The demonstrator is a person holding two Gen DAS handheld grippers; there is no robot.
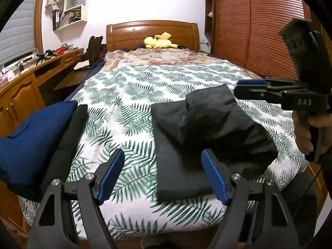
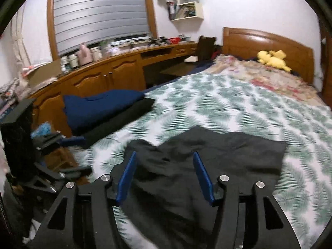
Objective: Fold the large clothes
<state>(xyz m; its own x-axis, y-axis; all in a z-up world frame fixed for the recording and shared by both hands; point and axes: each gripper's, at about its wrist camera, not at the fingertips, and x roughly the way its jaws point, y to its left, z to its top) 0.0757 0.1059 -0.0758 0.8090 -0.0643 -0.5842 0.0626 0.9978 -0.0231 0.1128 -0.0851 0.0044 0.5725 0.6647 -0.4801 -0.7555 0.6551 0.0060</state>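
Three folded garments [image 1: 199, 137] on one bed [image 1: 132, 95], one yellow plush toy [image 1: 159, 41], two hand-held grippers [image 1: 162, 176].

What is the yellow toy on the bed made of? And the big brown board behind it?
The yellow toy looks like soft plush cloth: floppy and matte, though too small to be sure. The board behind it, the headboard, seems to be varnished wood: reddish-brown with shiny highlights.

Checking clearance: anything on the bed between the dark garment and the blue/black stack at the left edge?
Nothing: only bare leaf-print bedspread between the dark garment and the folded stack, clearest in the left wrist view.
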